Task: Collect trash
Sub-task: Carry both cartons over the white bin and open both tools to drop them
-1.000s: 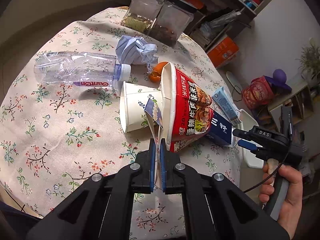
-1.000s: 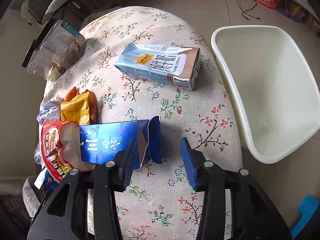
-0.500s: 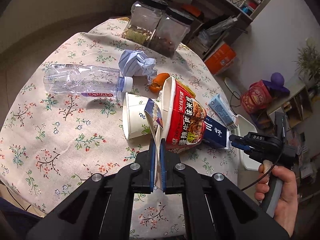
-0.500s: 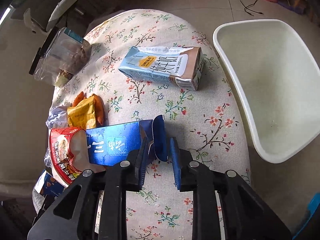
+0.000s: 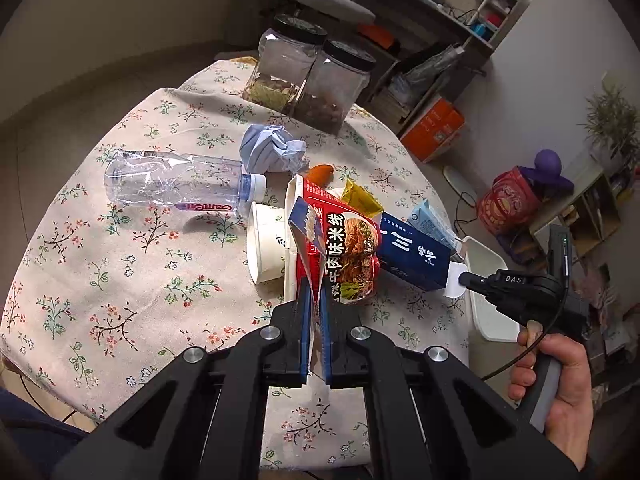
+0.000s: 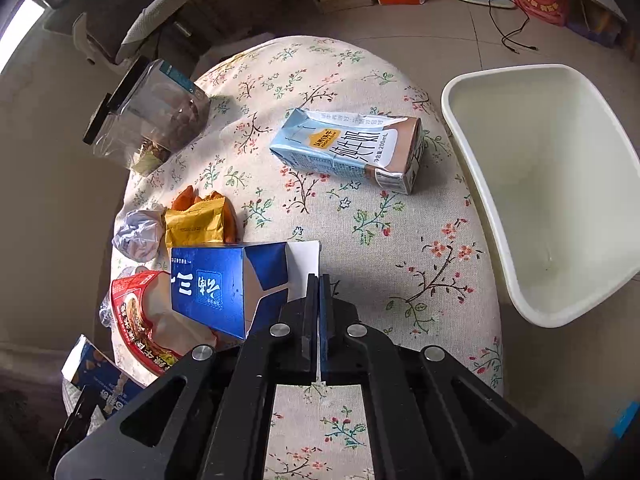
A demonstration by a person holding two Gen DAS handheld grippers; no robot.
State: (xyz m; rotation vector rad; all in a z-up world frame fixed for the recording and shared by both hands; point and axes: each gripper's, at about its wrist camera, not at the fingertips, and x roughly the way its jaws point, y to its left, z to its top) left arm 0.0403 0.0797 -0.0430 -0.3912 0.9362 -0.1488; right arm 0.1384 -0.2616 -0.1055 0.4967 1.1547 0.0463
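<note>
A red instant-noodle cup (image 5: 348, 256) hangs tilted over the floral table, and my left gripper (image 5: 316, 300) is shut on its peeled-back lid flap (image 5: 306, 220). A dark blue carton (image 6: 216, 284) lies with one end at the cup's (image 6: 140, 320) mouth. My right gripper (image 6: 319, 280) has its jaws closing to a tight pinch, pads pressed on the carton's white top flap (image 6: 302, 260). In the left wrist view the same carton (image 5: 412, 256) stretches to the right gripper (image 5: 464, 280), which a hand holds at the table's right edge.
A crushed clear bottle (image 5: 176, 184), a paper cup (image 5: 268, 244), crumpled paper (image 5: 272, 148), a yellow wrapper (image 6: 196, 224) and a light blue milk carton (image 6: 348, 148) lie on the cloth. Two jars (image 5: 312, 76) stand at the far edge. A white bin (image 6: 540, 184) sits beside the table.
My right gripper's jaws went from wide open around the blue carton's end to shut on its white flap. My left gripper rose a little, taking the noodle cup with it.
</note>
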